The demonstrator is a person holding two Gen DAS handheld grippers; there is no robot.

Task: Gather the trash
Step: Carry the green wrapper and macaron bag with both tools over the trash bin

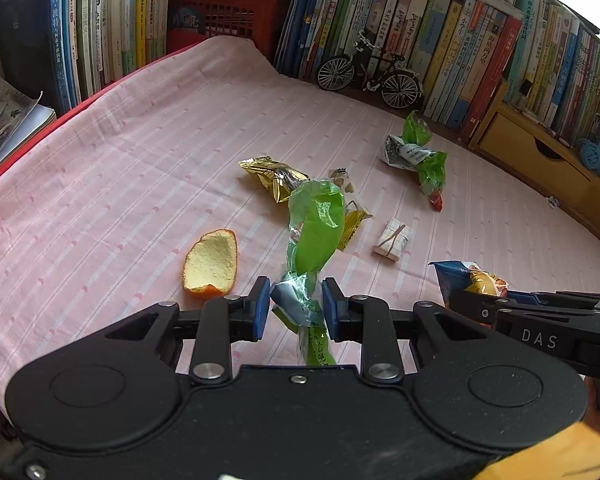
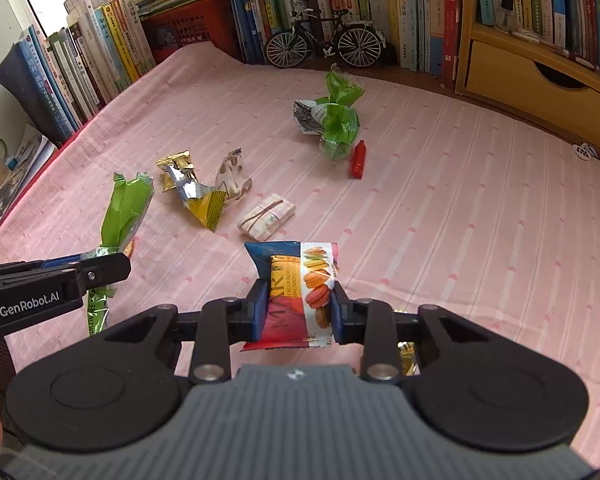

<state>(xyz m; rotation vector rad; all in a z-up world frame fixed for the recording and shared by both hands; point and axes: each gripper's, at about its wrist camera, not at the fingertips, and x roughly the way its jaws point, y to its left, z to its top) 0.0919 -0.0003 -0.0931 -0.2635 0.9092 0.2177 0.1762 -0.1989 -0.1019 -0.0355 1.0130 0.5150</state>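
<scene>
Green wrapper (image 1: 316,236) sits between your left gripper (image 1: 296,310) jaws, macaron packet (image 2: 300,292) clamped in your right gripper (image 2: 298,308), both near the pink-clothed counter's (image 1: 120,152) front edge; squeeze firmly before lifting.

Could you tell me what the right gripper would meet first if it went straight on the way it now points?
Probably the small banded paper packet, just beyond the macaron wrapper that the right gripper holds; depth is unclear, and it lies slightly left of centre.

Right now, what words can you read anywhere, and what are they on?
"DAS": on the right gripper.
"GenRobot.AI": on the left gripper.
"MAR...": on the macaron packet; the rest is hidden.
Book spines: Chinese titles, too small to read reliably.
Green wrapper: print blurred.
</scene>
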